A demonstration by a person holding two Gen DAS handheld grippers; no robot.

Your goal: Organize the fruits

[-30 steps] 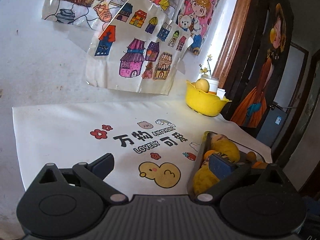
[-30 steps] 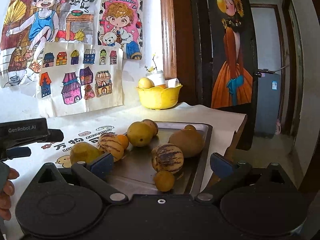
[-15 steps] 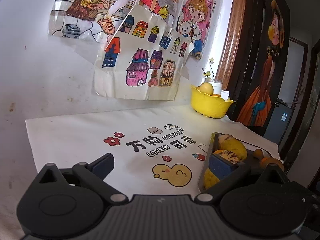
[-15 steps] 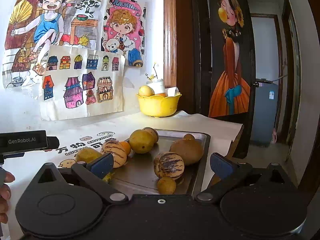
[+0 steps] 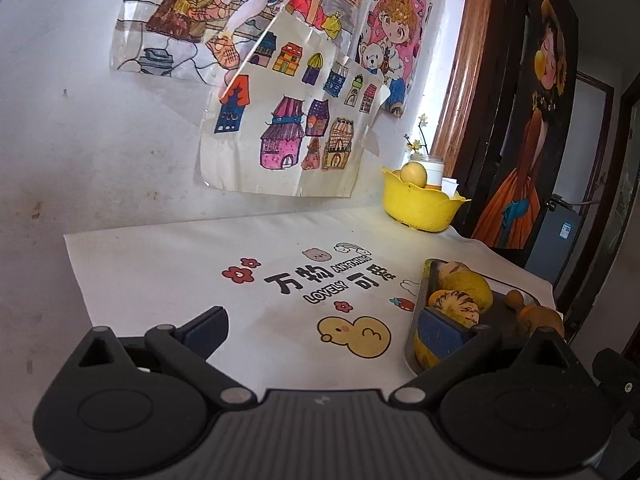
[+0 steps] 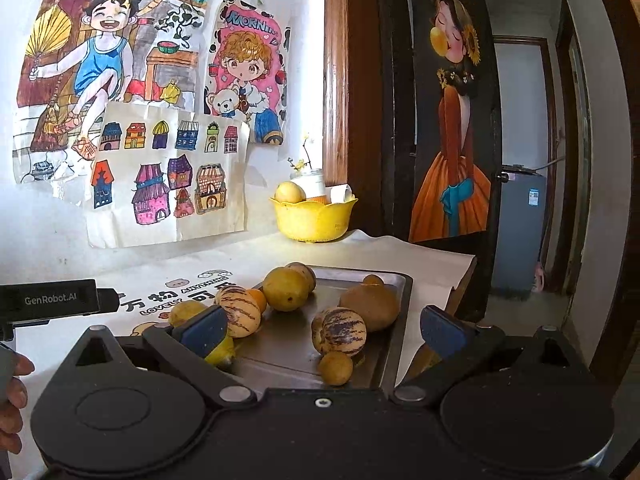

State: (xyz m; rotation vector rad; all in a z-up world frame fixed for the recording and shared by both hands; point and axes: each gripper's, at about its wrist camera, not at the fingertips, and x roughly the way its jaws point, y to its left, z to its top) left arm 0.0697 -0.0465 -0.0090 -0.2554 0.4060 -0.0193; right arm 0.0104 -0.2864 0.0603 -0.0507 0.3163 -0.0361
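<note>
We count eight fruits on one metal tray (image 6: 402, 300), two of them striped melons (image 6: 339, 330). One yellow bowl (image 6: 314, 220) stands behind. Our left gripper (image 5: 322, 330) and right gripper (image 6: 320, 326) both gape wide, empty.

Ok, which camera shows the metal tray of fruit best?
The right wrist view: the metal tray lies nearly whole, fruit spread across it. In the left wrist view the tray sits at the edge, partly behind a finger.

Both the left gripper (image 5: 324, 334) and the right gripper (image 6: 324, 326) are level with jaws spread wide and nothing between them, while a hand (image 6: 12, 396), seemingly the person's left, shows at the right view's edge.
</note>
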